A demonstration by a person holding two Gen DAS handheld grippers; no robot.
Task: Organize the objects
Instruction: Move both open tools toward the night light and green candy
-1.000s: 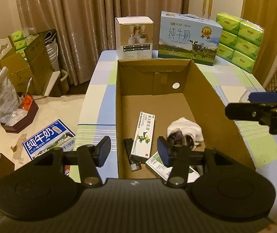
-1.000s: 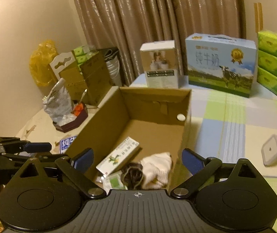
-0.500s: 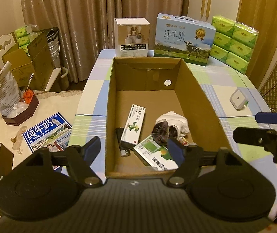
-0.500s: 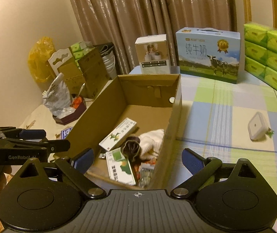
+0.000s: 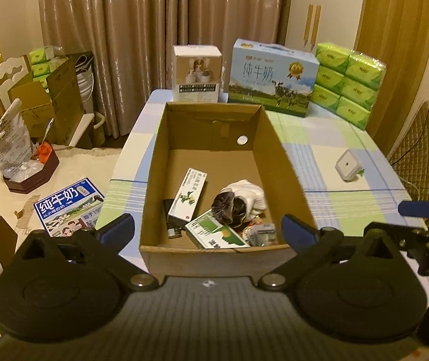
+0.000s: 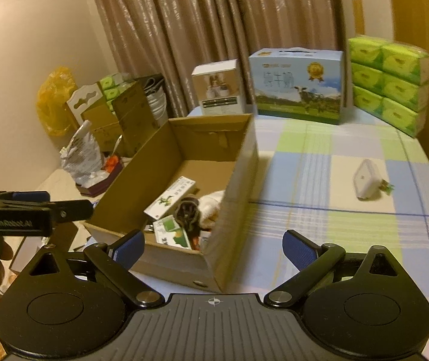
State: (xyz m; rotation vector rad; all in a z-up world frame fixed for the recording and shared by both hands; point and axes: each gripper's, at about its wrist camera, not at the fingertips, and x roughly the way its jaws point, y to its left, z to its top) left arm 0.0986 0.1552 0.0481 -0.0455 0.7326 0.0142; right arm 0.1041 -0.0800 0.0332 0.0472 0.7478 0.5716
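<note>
A: Your left gripper (image 5: pixel 208 230) is spread wide and holds nothing, hanging just short of the cardboard box's (image 5: pixel 283 162) near wall

B: And your right gripper (image 6: pixel 214 248) is spread wide too, empty, over the box's near right corner. What does your left view show inside?

A: Looking straight down, at 12 o'clock from the fingers: a long white medicine box (image 5: pixel 188 195), a black lighter (image 5: pixel 170 218) on its left, a green-and-white box (image 5: pixel 216 234) nearest you, and a dark bundle on a white cloth (image 5: pixel 252 194) toward 1 o'clock

B: From your right view the box wall hides most of that cloth and the lighter

A: Outward at 2 o'clock, a small white square container (image 5: pixel 346 167) sits alone on the checked tablecloth (image 5: pixel 319 150), well apart from the box

B: Your right view has it at 1 o'clock. Along the far edge stand a blue milk carton case (image 6: pixel 298 84) and stacked green tissue packs (image 6: pixel 389 84)
</note>
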